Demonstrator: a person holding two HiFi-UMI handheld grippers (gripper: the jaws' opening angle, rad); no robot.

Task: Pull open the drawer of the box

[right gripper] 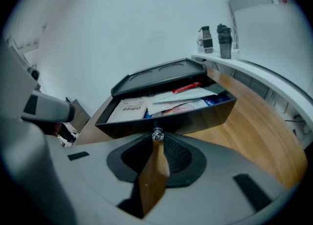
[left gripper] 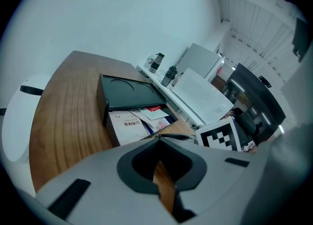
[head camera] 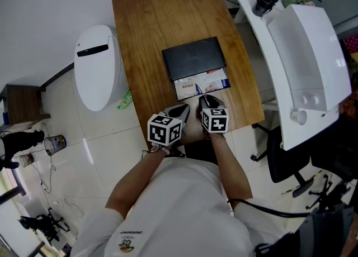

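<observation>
Both tongs are pressed together: right tongs point(right gripper: 156, 142) pinch the knob point(right gripper: 157, 133) of the pulled-out drawer point(right gripper: 195, 116); left tongs point(left gripper: 159, 140) hold nothing.

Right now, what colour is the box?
The box is black, clearest in the head view.

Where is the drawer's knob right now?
In the right gripper view, the knob sits mid-front on the open drawer, pinched by the right gripper.
</observation>
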